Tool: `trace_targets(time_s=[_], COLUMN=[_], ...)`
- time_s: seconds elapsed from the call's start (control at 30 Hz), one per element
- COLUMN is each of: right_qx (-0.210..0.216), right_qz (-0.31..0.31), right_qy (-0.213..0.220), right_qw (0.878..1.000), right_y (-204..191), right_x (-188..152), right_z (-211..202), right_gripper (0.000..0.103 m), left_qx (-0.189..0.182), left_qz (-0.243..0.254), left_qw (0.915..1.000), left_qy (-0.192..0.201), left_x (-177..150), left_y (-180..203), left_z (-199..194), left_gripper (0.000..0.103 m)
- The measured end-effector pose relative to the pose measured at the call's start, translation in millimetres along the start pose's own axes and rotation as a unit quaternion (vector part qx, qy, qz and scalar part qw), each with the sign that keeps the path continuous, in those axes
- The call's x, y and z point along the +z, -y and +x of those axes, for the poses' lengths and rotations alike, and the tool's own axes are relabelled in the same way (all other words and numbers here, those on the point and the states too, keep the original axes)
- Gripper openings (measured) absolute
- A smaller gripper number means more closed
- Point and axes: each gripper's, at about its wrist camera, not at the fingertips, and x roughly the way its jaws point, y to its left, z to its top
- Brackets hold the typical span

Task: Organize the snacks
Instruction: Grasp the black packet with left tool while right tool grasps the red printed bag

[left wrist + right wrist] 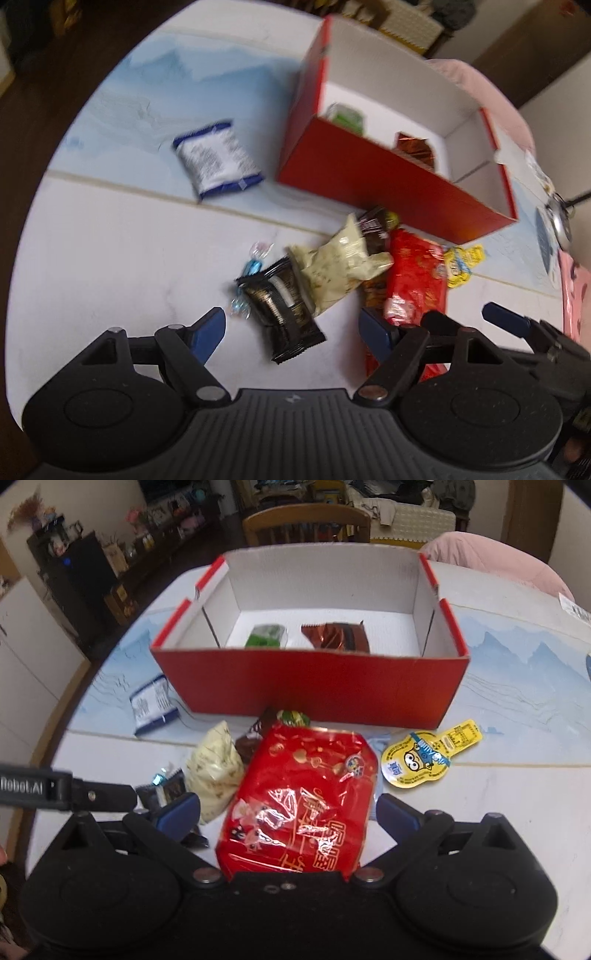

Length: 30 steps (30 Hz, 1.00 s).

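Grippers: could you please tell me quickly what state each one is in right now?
Left gripper: open, over the black packet.
Right gripper: open, around the red bag, not gripping.

Both tools are matte black plastic: the left tool [293, 328] and right tool [288, 810] have blue fingertip pads, silver pivot screws (white lettering marks one arm).

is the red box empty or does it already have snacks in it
Not empty. The red box is open on top, and a green packet and a shiny brown packet lie on its white floor.
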Motion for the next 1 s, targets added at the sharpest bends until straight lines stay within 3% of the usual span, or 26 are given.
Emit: trace_targets(time_s=[0.23, 0.7, 1.0], right_qx=[-0.015, -0.023, -0.043], right_qz=[-0.007, -0.014, -0.001], right_qy=[-0.033, -0.056, -0.055], right_qw=[0.999, 0.998, 0.998], right_y=[-4.9, -4.5, -13.4], right_x=[-1.0, 1.0, 8.6], right_z=[27.0, 45.4, 50.8], right_gripper=[0.101, 0.102, 0.102], left_qx=[0.001, 0.034, 0.044], left_qz=[-0.062, -0.043, -0.058], left_qw=[0.9968, 0.9975, 0.9965], left_qy=[-0.050, -0.045, -0.040], left_x=[2.1, 1.8, 5.3], left_y=[-13.2, 12.8, 8.8], left_z=[34.1, 61.7, 67.6], left_gripper=[0.079, 0.077, 0.064])
